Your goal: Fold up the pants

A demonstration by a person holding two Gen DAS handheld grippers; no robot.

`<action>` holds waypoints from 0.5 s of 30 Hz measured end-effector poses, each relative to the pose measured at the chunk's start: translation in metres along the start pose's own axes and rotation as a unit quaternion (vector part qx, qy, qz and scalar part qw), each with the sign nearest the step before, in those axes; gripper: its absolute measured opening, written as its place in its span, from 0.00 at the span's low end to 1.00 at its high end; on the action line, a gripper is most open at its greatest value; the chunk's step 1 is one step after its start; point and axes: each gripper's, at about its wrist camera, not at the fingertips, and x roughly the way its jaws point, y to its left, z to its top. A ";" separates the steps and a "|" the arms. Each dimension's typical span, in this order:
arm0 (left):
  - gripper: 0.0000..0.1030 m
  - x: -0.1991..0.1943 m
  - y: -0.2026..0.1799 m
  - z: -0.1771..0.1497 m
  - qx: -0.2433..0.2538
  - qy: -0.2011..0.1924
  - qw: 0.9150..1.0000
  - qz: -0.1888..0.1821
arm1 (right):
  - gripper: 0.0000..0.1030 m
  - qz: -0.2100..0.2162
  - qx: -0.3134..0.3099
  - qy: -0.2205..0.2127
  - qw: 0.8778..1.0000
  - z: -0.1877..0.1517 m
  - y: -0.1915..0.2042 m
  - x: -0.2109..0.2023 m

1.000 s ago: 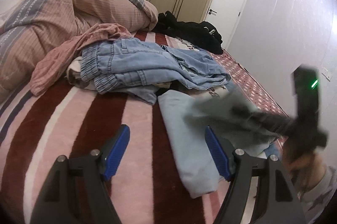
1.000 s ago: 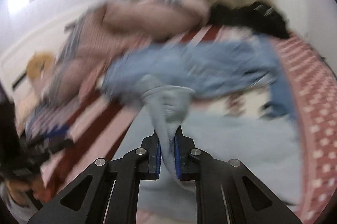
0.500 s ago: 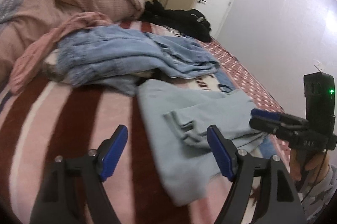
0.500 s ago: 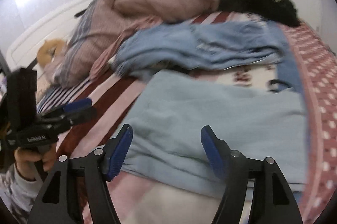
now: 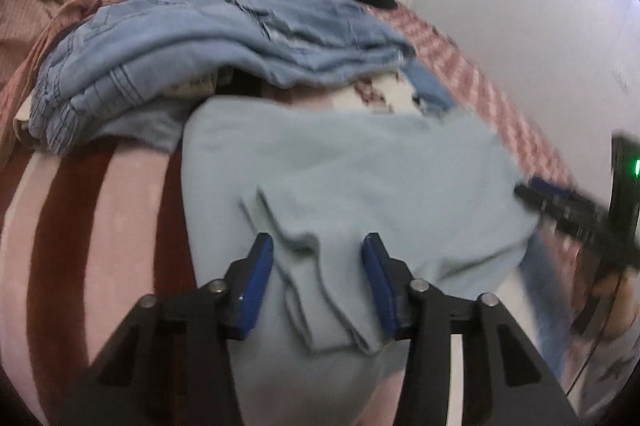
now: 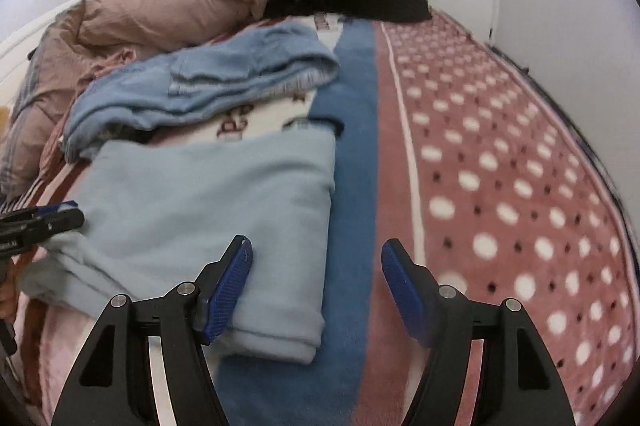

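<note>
STAGE: mid-fold | pants [image 6: 208, 202]: doubled, flat on blanket [image 6: 500, 186]; further fold pending | left gripper [image 5: 318, 280]: jaws just closing, straddling cuff layers, not yet pinching | right gripper [image 6: 316, 286]: open, empty, over pants edge

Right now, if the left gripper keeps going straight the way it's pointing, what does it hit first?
Most likely the light blue pants. The left gripper points down at them, its open jaws straddling a raised fold of that cloth, apparently just short of contact, though depth is hard to judge.
</note>
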 end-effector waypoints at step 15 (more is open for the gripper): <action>0.48 0.009 0.048 0.018 -0.149 0.061 0.979 -0.126 | 0.62 0.028 0.008 0.002 1.000 -0.008 0.003 0.005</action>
